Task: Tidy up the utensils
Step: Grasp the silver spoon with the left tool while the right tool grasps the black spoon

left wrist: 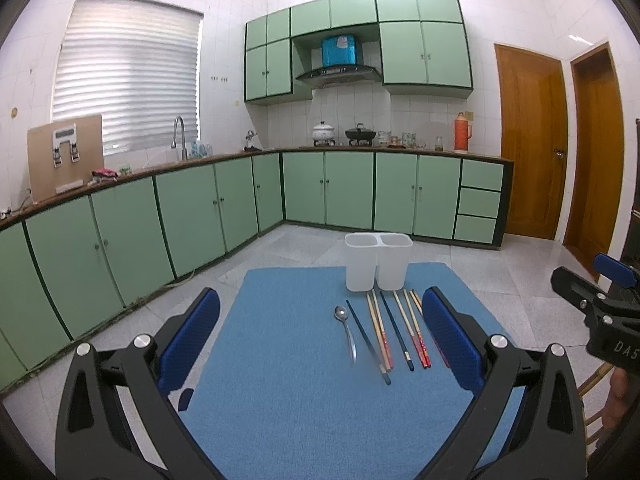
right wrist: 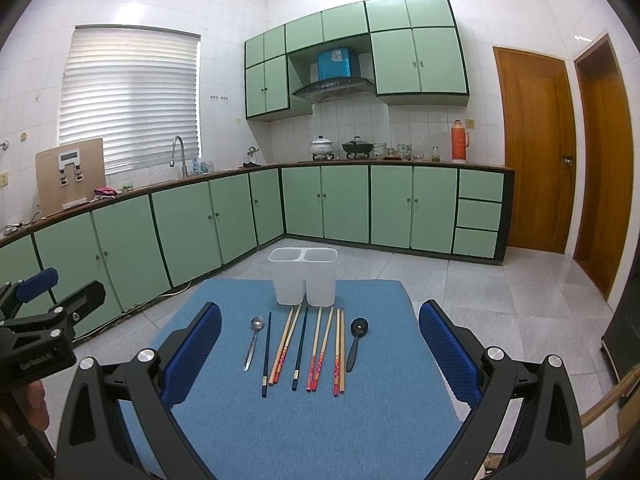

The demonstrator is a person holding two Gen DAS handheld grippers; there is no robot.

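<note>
Lengthwise, chopsticks (right wrist: 316,350) pointing toward holder (right wrist: 303,276)

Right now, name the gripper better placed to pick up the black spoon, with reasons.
Right, probably. The black spoon lies at the row's right end, nearest the right gripper, which is open. From the left gripper, also open, its own right finger hides that end; the metal spoon suits it better.
</note>
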